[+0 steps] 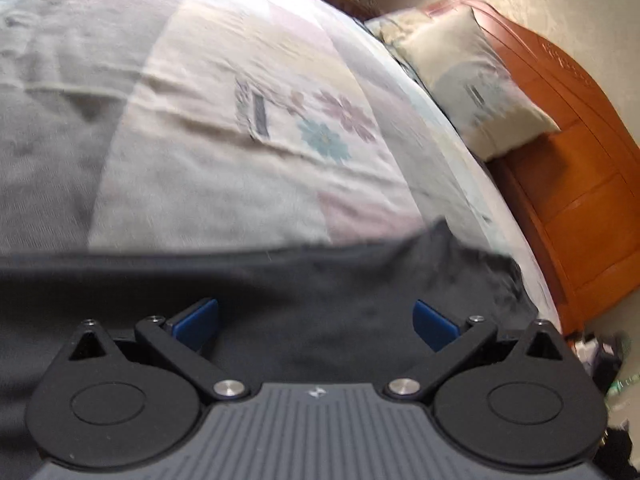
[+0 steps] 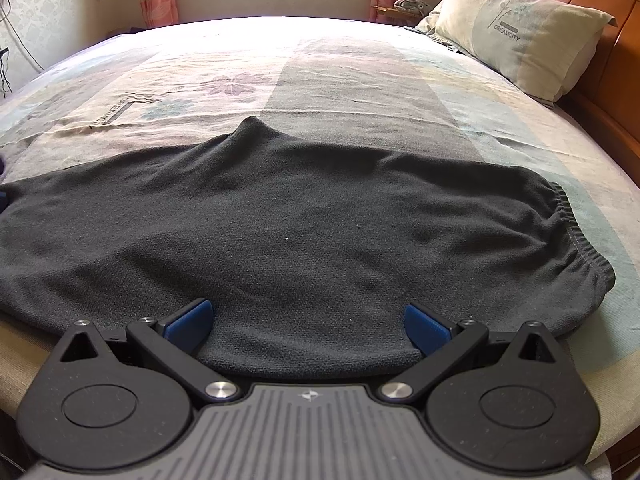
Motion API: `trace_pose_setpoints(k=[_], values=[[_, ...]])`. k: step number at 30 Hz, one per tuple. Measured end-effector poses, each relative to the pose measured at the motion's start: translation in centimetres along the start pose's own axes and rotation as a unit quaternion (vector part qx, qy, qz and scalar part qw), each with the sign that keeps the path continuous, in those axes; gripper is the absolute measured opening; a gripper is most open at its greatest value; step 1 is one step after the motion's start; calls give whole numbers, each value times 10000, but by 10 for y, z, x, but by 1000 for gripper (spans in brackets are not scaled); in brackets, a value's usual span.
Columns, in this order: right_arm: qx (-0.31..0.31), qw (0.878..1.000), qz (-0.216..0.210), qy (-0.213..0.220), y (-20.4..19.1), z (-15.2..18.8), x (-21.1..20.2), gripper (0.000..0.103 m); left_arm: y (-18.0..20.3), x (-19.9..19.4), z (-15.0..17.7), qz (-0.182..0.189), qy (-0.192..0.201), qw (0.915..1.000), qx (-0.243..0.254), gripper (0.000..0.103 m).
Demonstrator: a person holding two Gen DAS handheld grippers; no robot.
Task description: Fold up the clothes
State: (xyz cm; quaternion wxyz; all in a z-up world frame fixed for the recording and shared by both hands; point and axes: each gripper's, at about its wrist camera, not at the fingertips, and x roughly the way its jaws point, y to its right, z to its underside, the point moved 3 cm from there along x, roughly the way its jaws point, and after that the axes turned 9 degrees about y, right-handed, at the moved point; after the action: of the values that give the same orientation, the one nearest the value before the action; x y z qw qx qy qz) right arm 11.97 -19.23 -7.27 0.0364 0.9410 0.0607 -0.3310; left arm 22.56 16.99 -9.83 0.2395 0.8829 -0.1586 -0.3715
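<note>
The dark grey fleece garment (image 2: 288,236) lies across the near side of the bed (image 2: 360,80), elastic waistband (image 2: 572,224) towards the pillow (image 2: 520,28). It looks folded once lengthwise; further folds seem left to do. Both the right gripper (image 2: 306,326) and the left gripper (image 1: 316,326) are spread wide over the cloth, gripping nothing.

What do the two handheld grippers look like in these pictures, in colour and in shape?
The left gripper and right gripper look the same: black link arms with silver pivot pins, round black side housings, blue pads on the fingers, and a grey ribbed body with a small white logo. No cables, hands or sleeves are visible.
</note>
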Motion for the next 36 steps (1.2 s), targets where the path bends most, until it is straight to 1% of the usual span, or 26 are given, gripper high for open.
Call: trace_pose_setpoints(k=[4, 7, 8, 10, 12, 13, 14, 15, 16, 17, 18, 19, 20, 21, 22, 23, 24, 26, 29, 32, 34, 36], values=[[1, 10000, 6, -3, -1, -1, 0, 103, -4, 8, -16, -52, -29, 9998, -167, 102], [4, 10000, 2, 35, -1, 0, 0, 103, 7, 1, -17, -304, -23, 9995, -47, 102], [7, 10000, 0, 40, -1, 0, 0, 103, 13, -2, -14, -282, -29, 9996, 24, 102], [9, 10000, -7, 57, 0, 1, 0, 103, 30, -8, -5, -52, -97, 9997, 214, 102], [5, 10000, -17, 70, 0, 1, 0, 103, 47, -8, 11, 213, -336, 9981, 469, 102], [0, 10000, -26, 73, 0, 1, 0, 103, 53, -6, 18, 224, -439, 9967, 641, 102], [-9, 10000, -39, 78, 0, 1, 0, 103, 56, -2, 24, 150, -527, 9950, 837, 102], [-11, 9999, -52, 88, 1, 1, 0, 103, 56, 1, 29, 3, -591, 9933, 997, 102], [-12, 9999, -65, 98, 1, 1, 0, 103, 50, 5, 29, -212, -588, 9925, 1047, 102], [-17, 9999, -75, 111, 1, 2, -1, 103, 43, 8, 27, -399, -539, 9926, 1014, 102], [-23, 9999, -84, 124, 1, 2, -1, 103, 36, 9, 23, -466, -456, 9938, 901, 102], [-25, 9999, -92, 130, 2, 2, -1, 103, 31, 7, 16, -452, -323, 9962, 673, 102], [-26, 9999, -100, 133, 2, 2, -2, 103, 28, 3, 9, -594, -195, 9968, 489, 102], [-26, 9998, -109, 143, 2, 3, -2, 103, 26, 0, 3, -808, -109, 9957, 445, 102], [-26, 9998, -118, 152, 3, 3, -2, 103, 27, -2, 0, -944, -76, 9943, 484, 102], [-26, 9998, -118, 155, 2, 3, -2, 103, 30, -3, 0, -969, -91, 9938, 529, 102], [-25, 9998, -118, 158, 2, 3, -2, 103, 35, -5, 1, -895, -146, 9942, 574, 102], [-25, 9998, -126, 175, 3, 4, -2, 103, 51, -7, 12, -634, -308, 9946, 768, 102], [-27, 9997, -135, 204, 3, 4, -3, 103, 72, -6, 37, -460, -498, 9915, 1110, 102], [-33, 9996, -144, 225, 3, 5, -3, 103, 70, 3, 60, -561, -670, 9881, 1262, 102], [-42, 9995, -157, 254, 4, 6, -3, 103, 68, 1, 63, -579, -546, 9879, 1328, 102], [-60, 9994, -179, 296, 4, 6, -4, 103, 71, -3, 60, -728, -515, 9870, 1336, 102]])
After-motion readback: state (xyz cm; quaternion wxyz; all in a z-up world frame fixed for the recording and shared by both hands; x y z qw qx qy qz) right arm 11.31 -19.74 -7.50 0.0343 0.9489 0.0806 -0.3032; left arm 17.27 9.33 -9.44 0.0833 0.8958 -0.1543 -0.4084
